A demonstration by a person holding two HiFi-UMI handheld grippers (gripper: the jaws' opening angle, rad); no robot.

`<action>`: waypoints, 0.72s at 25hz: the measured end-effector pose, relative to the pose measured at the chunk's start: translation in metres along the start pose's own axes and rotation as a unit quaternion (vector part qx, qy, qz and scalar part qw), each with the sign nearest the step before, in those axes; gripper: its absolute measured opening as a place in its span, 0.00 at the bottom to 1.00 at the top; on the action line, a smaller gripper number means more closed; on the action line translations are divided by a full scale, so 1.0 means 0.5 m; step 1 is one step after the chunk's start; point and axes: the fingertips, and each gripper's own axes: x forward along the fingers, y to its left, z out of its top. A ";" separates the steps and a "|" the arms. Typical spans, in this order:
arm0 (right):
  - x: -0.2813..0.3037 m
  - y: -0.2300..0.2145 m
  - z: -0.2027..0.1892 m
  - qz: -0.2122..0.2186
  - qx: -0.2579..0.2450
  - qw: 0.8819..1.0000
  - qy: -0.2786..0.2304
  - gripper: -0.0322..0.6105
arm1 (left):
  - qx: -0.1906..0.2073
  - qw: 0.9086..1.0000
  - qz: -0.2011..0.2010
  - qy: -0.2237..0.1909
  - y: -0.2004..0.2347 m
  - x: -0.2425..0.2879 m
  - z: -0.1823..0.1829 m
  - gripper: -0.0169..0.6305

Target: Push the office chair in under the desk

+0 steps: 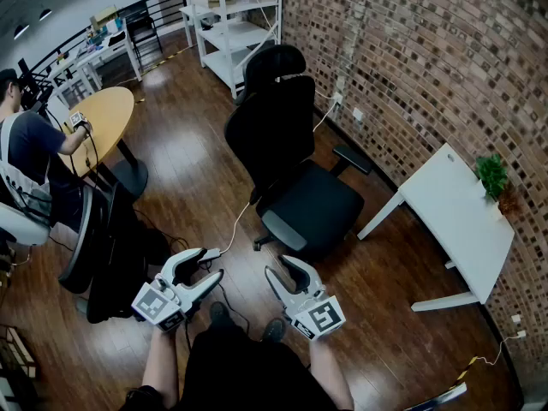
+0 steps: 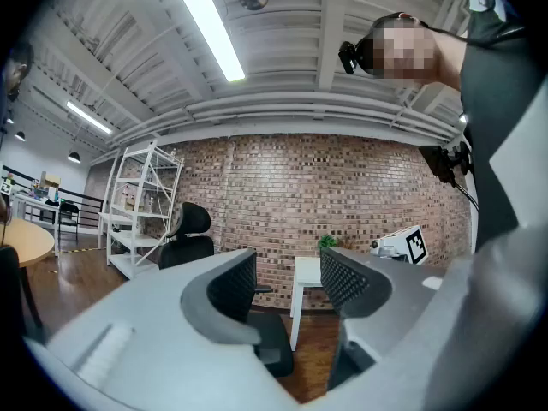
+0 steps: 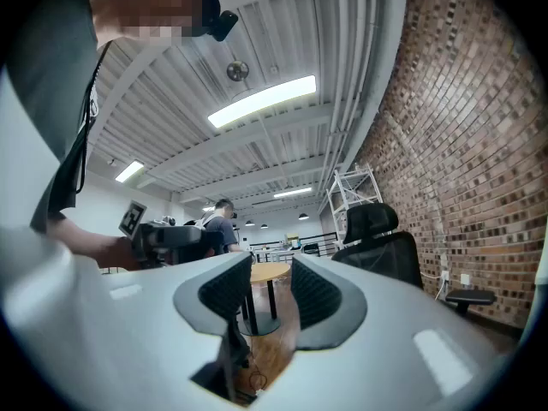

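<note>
Desk (image 1: 462, 217) set against brick wall (image 1: 411, 50); office chair (image 1: 291, 169) well apart from it, gap seen whole only in head view. Round table (image 3: 270, 272) framed between parted, empty right gripper (image 1: 278, 265) jaws. Left gripper (image 1: 212, 262) jaws spread, empty; chair ahead, untouched, apparently turned toward desk.

In front of me the black office chair (image 1: 304, 202), high-backed with headrest and armrests, stands upright, out from under the white desk (image 1: 458, 217) near its right, against the brick wall (image 1: 411, 58).
</note>
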 end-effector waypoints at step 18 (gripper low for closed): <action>-0.049 -0.107 -0.004 -0.120 -0.039 0.991 0.055 0.28 | 0.039 0.996 0.085 -0.013 0.544 0.307 0.000 0.78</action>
